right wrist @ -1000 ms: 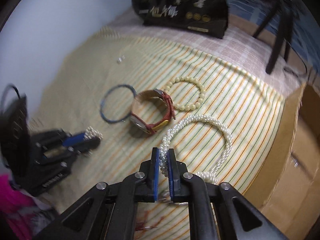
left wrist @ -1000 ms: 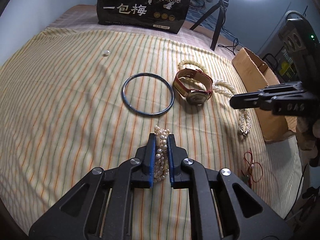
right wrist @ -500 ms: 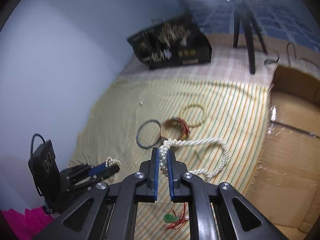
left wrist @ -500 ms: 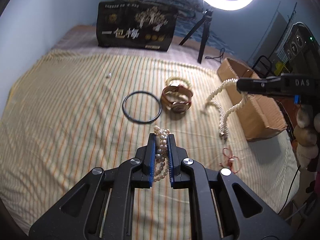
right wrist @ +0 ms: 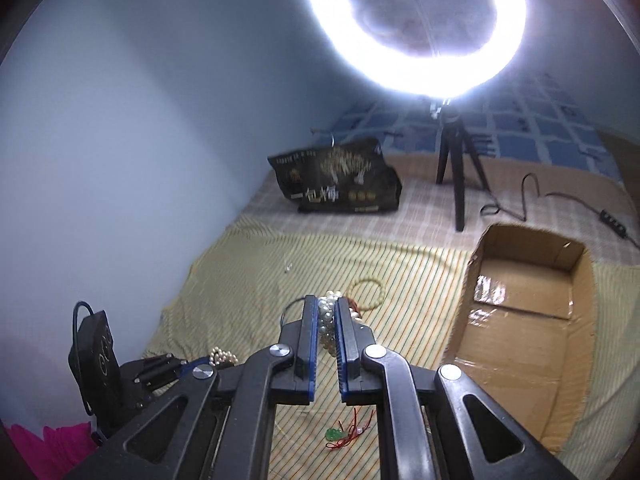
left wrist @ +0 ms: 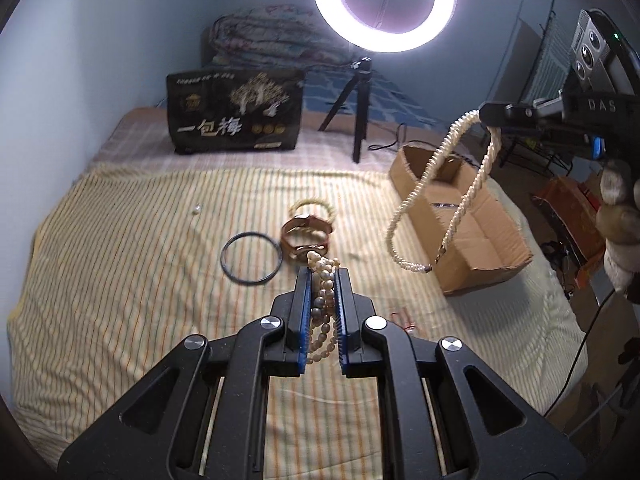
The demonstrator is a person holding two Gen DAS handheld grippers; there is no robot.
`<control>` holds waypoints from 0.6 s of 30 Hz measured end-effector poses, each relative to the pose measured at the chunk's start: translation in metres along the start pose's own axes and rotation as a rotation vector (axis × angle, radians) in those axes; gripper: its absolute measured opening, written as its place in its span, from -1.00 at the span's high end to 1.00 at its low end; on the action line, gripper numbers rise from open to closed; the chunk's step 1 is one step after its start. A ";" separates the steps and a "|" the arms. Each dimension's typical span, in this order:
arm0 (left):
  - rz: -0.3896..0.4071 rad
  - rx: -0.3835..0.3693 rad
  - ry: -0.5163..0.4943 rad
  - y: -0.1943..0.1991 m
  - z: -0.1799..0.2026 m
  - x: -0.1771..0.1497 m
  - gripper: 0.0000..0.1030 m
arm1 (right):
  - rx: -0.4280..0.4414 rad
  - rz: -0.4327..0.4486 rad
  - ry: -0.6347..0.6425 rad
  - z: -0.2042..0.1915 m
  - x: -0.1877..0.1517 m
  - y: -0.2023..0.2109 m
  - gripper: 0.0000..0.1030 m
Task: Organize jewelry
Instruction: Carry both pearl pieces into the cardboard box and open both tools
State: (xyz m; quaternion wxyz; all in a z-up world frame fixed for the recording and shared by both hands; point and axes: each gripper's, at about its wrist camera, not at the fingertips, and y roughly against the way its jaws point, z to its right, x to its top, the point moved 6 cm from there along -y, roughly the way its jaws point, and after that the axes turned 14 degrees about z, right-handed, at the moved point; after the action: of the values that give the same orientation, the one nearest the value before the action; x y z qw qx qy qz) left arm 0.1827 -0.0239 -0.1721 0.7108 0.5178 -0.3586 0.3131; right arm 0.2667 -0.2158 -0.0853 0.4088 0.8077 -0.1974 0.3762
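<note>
twisted pearl rope (left wrist: 416,200), corrugated cardboard box (left wrist: 496,240)

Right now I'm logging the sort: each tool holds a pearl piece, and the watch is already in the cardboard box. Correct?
Not quite. The watch is not in the cardboard box; the left wrist view shows it lying on the striped cloth beside the dark bangle. The rest holds: the left tool grips a pearl bracelet, the right tool a pearl necklace.

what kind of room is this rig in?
Likely a bedroom used as a recording spot: striped sheet over a bed, folded quilt at the wall, ring light on a tripod.
</note>
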 end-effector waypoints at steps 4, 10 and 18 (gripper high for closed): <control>0.013 -0.030 -0.022 0.006 0.019 0.006 0.82 | -0.008 0.046 0.016 0.000 0.014 0.022 0.90; 0.014 -0.078 -0.031 -0.001 0.048 0.013 0.82 | -0.047 0.104 0.054 0.010 0.033 0.049 0.90; 0.012 -0.127 -0.068 -0.022 0.086 0.018 0.82 | -0.126 0.138 0.064 0.052 0.048 0.070 0.90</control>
State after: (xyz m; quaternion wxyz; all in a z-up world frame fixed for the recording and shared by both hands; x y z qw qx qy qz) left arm 0.1950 -0.1113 -0.1505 0.7277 0.4799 -0.4047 0.2761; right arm 0.2774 -0.2997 -0.0325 0.4381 0.7523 -0.2628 0.4161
